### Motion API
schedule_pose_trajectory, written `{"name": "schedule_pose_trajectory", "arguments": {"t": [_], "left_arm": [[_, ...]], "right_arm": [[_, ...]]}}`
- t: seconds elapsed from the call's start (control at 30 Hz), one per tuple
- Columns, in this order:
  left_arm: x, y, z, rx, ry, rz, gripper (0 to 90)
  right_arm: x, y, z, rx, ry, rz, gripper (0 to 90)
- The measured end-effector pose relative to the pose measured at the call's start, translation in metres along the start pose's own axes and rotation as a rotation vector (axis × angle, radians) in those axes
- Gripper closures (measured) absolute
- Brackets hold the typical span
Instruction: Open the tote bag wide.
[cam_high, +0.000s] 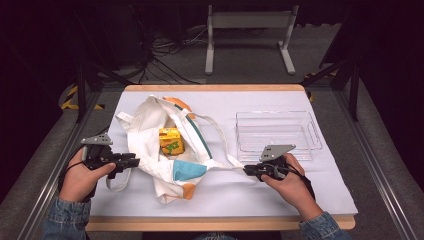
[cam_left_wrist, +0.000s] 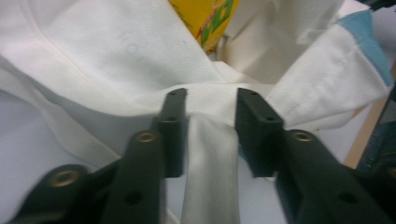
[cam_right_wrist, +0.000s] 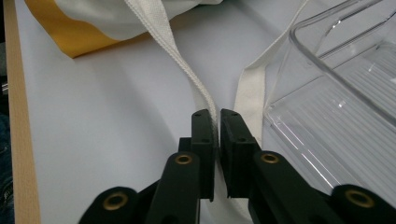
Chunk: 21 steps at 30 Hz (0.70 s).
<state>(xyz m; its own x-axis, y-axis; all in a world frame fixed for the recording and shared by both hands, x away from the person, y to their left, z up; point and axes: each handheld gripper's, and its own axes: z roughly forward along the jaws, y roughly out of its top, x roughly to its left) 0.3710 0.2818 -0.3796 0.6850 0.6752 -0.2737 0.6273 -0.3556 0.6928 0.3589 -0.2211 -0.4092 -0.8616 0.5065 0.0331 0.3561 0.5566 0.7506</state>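
Observation:
A white cloth tote bag (cam_high: 150, 135) with orange and teal patches lies open on the table, with a yellow juice carton (cam_high: 171, 141) inside its mouth. My left gripper (cam_high: 134, 161) is at the bag's left side. In the left gripper view its jaws (cam_left_wrist: 210, 107) stand apart around the bag's white strap (cam_left_wrist: 210, 168), without pressing it, and the carton (cam_left_wrist: 210, 18) shows beyond. My right gripper (cam_high: 246, 171) is to the right of the bag. Its jaws (cam_right_wrist: 217, 116) are nearly together with the other strap (cam_right_wrist: 159, 28) on edge between them and a thin dark gap beside it.
A clear plastic tray (cam_high: 275, 113) stands at the back right of the white table cover, close beside the right gripper (cam_right_wrist: 336, 79). The wooden front edge (cam_high: 220, 222) runs below both hands. A grey metal stand (cam_high: 250, 20) and cables are on the floor behind.

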Motion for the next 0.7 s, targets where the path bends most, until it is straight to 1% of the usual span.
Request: {"name": "schedule_pose_trajectory", "arguments": {"t": [0.03,0.1,0.13,0.17,0.27,0.3,0.4,0.47,0.57,0.6,0.63,0.7], "left_arm": [[0.0,0.0,-0.001,-0.007,0.002,-0.006,53.9],[-0.001,0.001,-0.006,-0.032,-0.017,-0.013,44.5],[-0.001,0.001,-0.006,-0.032,-0.017,-0.013,42.7],[-0.001,0.001,-0.01,-0.042,-0.021,-0.007,42.7],[-0.006,0.003,-0.02,-0.079,-0.005,-0.001,36.9],[-0.007,0.004,-0.023,-0.093,-0.001,0.006,36.4],[-0.009,0.005,-0.03,-0.133,0.008,0.009,34.6],[-0.008,0.006,-0.034,-0.163,0.03,0.019,34.7],[-0.007,0.006,-0.036,-0.204,0.055,0.006,33.5],[-0.006,0.006,-0.037,-0.215,0.066,0.017,33.3],[-0.006,0.006,-0.038,-0.228,0.073,0.014,33.1],[-0.005,0.006,-0.039,-0.246,0.077,0.011,33.4]], "right_arm": [[0.0,0.0,0.0,-0.004,-0.001,0.0,79.4],[0.002,0.002,-0.002,-0.022,0.004,0.001,73.5],[0.002,0.002,-0.002,-0.022,0.004,0.001,73.5],[0.003,0.004,-0.004,-0.033,0.01,0.002,71.3],[0.006,0.009,-0.008,-0.062,0.012,-0.006,64.2],[0.008,0.011,-0.01,-0.072,0.014,-0.008,62.2],[0.012,0.02,-0.015,-0.117,0.026,-0.01,58.6],[0.014,0.026,-0.018,-0.14,0.032,-0.014,56.6],[0.017,0.036,-0.02,-0.176,0.042,-0.02,55.0],[0.017,0.039,-0.02,-0.185,0.045,-0.02,54.6],[0.017,0.043,-0.019,-0.197,0.046,-0.023,54.1],[0.018,0.052,-0.017,-0.223,0.051,-0.031,53.7]]}}
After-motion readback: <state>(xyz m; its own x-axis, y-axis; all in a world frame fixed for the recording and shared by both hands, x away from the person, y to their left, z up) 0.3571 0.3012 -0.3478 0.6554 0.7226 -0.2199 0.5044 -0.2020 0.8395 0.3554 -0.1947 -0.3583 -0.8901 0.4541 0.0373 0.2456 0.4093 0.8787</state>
